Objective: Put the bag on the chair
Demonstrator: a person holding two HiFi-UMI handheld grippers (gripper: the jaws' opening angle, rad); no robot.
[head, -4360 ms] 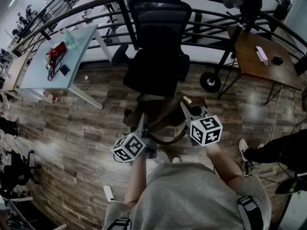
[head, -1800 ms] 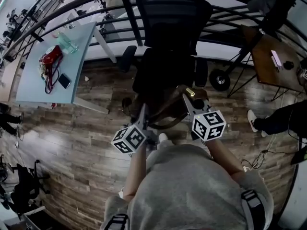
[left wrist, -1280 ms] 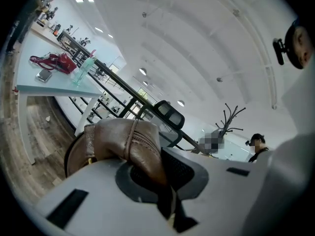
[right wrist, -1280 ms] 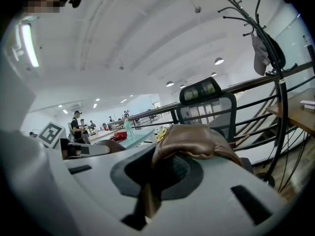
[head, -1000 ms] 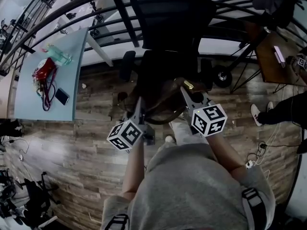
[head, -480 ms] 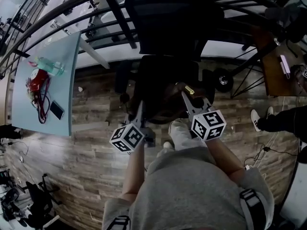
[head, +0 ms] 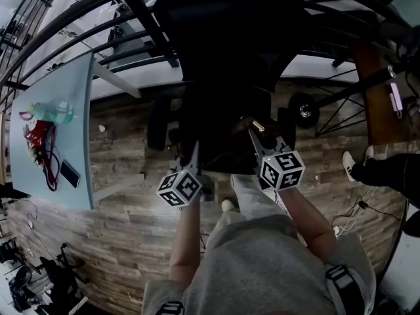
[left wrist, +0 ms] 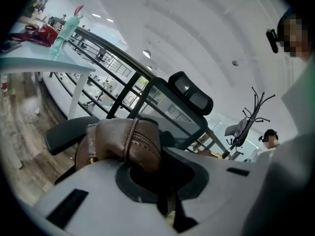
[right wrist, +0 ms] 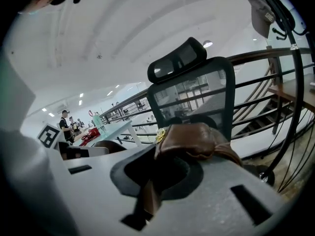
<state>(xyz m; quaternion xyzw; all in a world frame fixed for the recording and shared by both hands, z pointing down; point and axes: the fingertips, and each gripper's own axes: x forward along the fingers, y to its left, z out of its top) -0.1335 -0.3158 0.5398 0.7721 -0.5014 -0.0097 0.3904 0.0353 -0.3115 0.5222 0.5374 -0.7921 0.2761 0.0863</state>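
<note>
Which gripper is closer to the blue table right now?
Left. The left gripper, shut on the bag, is to the right of the table; the right gripper holds the bag's other end, further away.

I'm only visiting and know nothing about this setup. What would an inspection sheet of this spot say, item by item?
Surface: wood-plank floor, with the black office chair directly ahead.
Job's things: brown bag held over the chair's seat; whether it rests on the seat cannot be told.
Clutter: light blue table at left carries a bottle, a red item and a phone.
Grippers: left gripper and right gripper both shut on the bag.
Cables: one cable on the floor at right.
Surroundings: dark railing behind the chair; wooden table and another person's shoe at right.
</note>
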